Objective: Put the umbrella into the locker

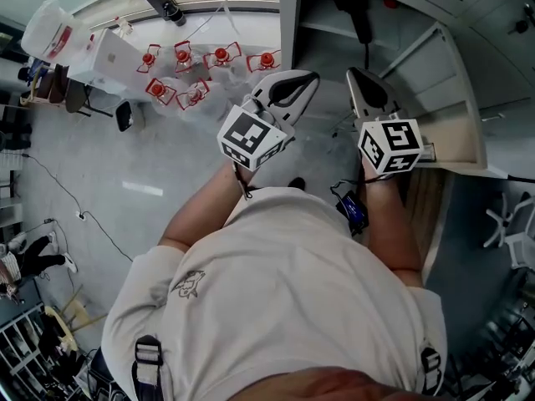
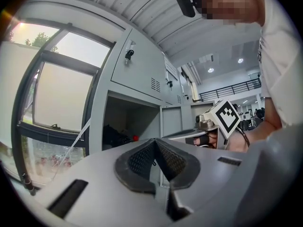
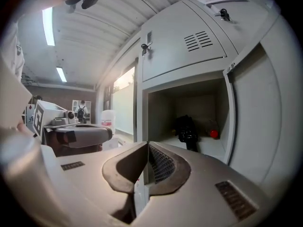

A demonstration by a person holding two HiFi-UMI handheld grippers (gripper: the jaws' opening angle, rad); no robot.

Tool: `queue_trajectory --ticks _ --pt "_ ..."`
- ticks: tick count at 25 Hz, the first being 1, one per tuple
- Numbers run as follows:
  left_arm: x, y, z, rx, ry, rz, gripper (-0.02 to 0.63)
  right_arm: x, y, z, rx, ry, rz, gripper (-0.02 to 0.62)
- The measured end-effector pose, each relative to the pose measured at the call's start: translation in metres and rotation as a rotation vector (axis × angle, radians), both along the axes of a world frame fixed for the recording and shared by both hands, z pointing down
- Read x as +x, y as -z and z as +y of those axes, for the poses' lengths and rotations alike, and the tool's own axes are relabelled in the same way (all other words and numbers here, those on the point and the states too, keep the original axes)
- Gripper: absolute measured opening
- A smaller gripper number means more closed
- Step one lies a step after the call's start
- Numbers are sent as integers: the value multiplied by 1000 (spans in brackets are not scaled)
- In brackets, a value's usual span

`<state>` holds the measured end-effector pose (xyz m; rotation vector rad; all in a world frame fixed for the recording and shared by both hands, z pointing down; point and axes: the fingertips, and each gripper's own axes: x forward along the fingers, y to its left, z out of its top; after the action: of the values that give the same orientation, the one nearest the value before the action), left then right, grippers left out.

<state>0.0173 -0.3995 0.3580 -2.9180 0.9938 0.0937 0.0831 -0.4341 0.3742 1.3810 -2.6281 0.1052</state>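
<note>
The black umbrella point(image 3: 187, 130) lies inside the open locker compartment point(image 3: 163, 115), next to a small red thing point(image 3: 214, 134). In the head view the umbrella point(image 1: 361, 25) shows deep in the locker point(image 1: 326, 32). My right gripper point(image 3: 147, 146) is shut with nothing between its pads and stands in front of the opening, apart from the umbrella. My left gripper point(image 2: 155, 143) is also shut and empty. It points at the same compartment, where the umbrella point(image 2: 116, 136) is a dark shape. Both grippers, left point(image 1: 305, 80) and right point(image 1: 358, 78), hang side by side before the locker.
The compartment's door point(image 3: 265, 122) stands swung open at the right. A closed locker door point(image 3: 184, 41) with a key sits above. A window point(image 2: 57, 93) is left of the lockers. Several red-centred objects point(image 1: 201, 65) and a white container point(image 1: 54, 27) sit on the floor to the left.
</note>
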Motion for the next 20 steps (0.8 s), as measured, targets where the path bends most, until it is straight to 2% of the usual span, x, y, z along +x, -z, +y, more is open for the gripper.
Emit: queue_trajectory --ticks 9,20 --pt "-50 -1 45 15 -34 -18 12 -35 -1 46 10 -18 3 44" --pt "-127 2 128 0 -105 -5 12 -106 0 131 16 -53 -1 44"
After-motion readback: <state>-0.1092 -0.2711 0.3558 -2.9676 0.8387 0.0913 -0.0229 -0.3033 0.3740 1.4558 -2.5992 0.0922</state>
